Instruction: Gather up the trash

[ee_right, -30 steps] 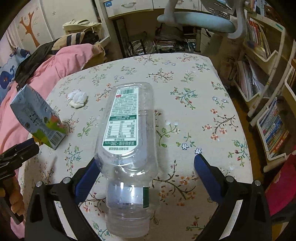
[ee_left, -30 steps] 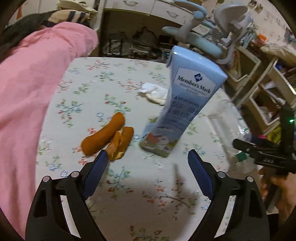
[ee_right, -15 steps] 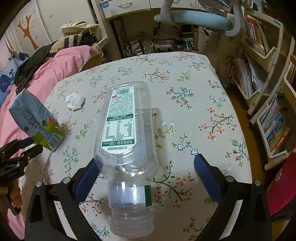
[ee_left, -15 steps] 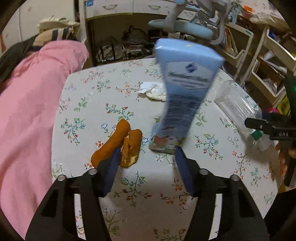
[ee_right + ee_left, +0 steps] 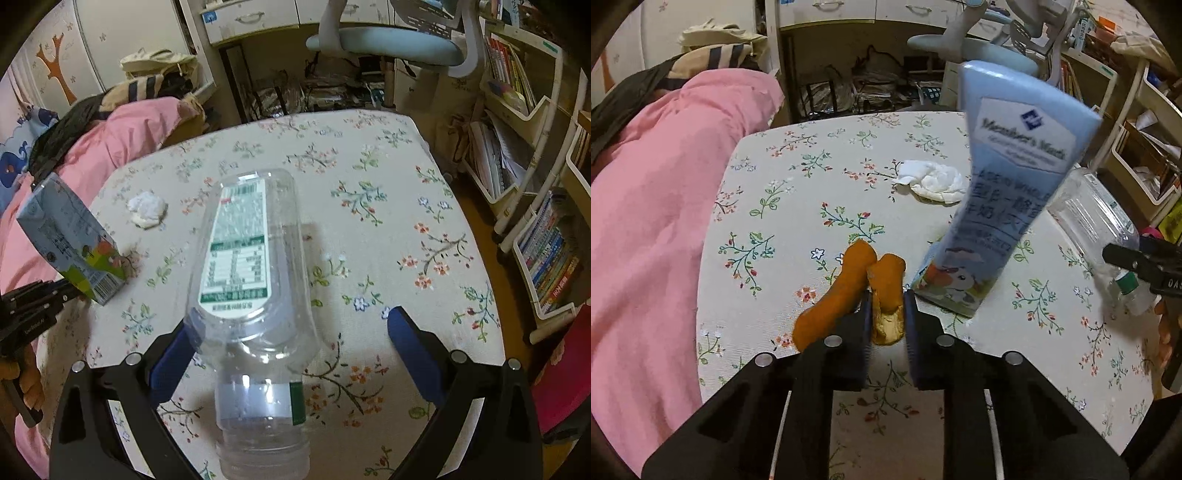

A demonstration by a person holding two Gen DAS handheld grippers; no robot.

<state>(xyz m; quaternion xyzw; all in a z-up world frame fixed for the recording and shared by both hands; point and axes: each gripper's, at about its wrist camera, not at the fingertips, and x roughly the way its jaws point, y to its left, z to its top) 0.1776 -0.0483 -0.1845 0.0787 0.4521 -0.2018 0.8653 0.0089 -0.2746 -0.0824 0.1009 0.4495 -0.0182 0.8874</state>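
1. Left claw has just been closing and now clamps the short orange peel piece, which runs toward 12 o'clock.
2. Long peel piece lies touching at 10 o'clock on the bench.
3. Right claw stands apart around the clear bottle, unclamped.

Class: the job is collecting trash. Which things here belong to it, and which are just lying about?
Trash:
- orange peel pieces
- blue milk carton
- clear plastic bottle
- crumpled white tissue

Lying about:
- pink quilt
- grey-blue desk chair
- shelved books
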